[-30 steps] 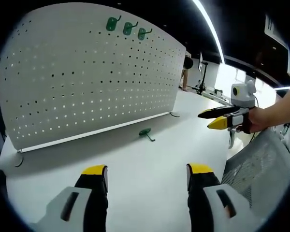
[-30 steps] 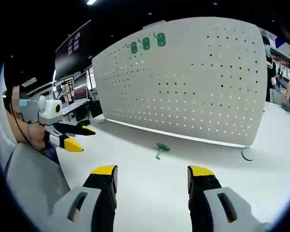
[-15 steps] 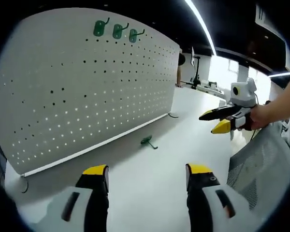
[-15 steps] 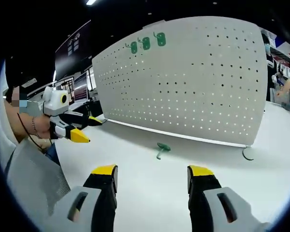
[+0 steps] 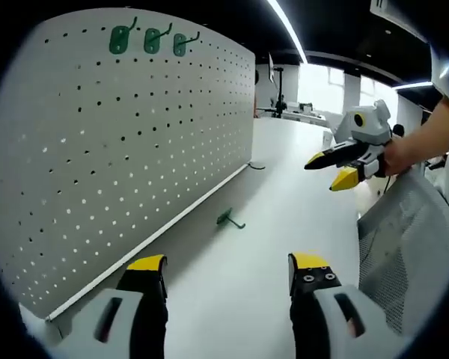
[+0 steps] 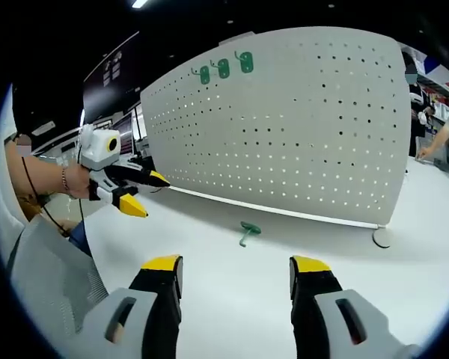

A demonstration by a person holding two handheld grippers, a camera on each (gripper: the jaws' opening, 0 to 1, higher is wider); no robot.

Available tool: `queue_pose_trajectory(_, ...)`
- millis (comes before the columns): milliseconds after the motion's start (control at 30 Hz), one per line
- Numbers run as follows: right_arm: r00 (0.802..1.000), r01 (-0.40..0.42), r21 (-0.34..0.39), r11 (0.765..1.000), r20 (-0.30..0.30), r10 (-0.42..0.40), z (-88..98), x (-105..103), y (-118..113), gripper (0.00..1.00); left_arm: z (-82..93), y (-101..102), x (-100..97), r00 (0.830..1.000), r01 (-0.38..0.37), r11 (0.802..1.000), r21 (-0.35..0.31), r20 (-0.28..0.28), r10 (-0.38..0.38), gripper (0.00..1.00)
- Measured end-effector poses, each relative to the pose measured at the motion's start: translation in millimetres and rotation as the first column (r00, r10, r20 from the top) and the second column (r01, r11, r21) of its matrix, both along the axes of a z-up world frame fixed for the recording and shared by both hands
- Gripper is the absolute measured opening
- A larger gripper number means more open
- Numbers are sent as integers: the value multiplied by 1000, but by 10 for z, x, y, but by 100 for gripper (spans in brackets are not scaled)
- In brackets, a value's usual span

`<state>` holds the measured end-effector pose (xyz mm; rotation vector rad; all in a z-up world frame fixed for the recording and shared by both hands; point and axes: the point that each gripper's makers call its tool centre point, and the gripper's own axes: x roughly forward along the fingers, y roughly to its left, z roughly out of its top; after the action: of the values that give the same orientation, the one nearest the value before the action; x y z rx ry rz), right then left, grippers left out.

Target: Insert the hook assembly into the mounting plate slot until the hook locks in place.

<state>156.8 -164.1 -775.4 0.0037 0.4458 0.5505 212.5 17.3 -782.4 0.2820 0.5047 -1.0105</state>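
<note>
Hook (image 6: 247, 231) lies loose on bench (image 6: 232, 299), centre frame, near pegboard (image 6: 314, 127) foot; three hooks (image 6: 223, 69) hang upper left. Left claw (image 5: 228, 273) and right claw (image 6: 236, 273) both spread, empty. Advice: lower right claw over stem, pinch squarely, keep board in sight.

A white table (image 6: 232, 299) is seen carrying a white pegboard (image 6: 299, 127), stood upright on small feet at its far side. A single green hook (image 6: 247, 232) is laid flat on the tabletop, at about six o'clock from the pegboard, near its lower edge.
</note>
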Motion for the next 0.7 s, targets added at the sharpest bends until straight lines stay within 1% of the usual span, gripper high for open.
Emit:
queue_pose_trajectory(33, 1000, -1, 0, 1000, 0, 1, 1, -1, 3, 56, 0, -10, 27, 1000, 12, 1000, 9, 5, -12, 68)
queue_pose_trajectory(133, 1000, -11, -7, 1000, 0, 11, -13, -6, 6, 56, -3, -43, 57, 1000, 29, 999, 18, -4, -29, 68)
queue_pose_trajectory(200, 1000, -10, -5, 1000, -1, 10, -7, -10, 10, 57, -37, -73, 58, 998, 57, 997, 43, -9, -57, 67)
queue_pose_trajectory(300, 1000, -9, -5, 1000, -2, 9, -1, -8, -1, 57, -64, -110, 93, 997, 73, 996, 54, -14, -72, 68)
queue_pose_trajectory(400, 1000, -10, 11, 1000, -4, 10, 12, -12, -7, 58, -84, -155, 127, 995, 98, 993, 73, -15, -97, 68)
queue_pose_trajectory(467, 1000, -14, 4, 1000, -8, 14, 10, -21, -24, 58, -101, -178, 147, 994, 114, 989, 92, -11, -113, 68)
queue_pose_trajectory(700, 999, -37, -8, 999, -19, 36, -13, -75, -44, 58, -113, -256, 241, 989, 150, 981, 119, -11, -150, 68)
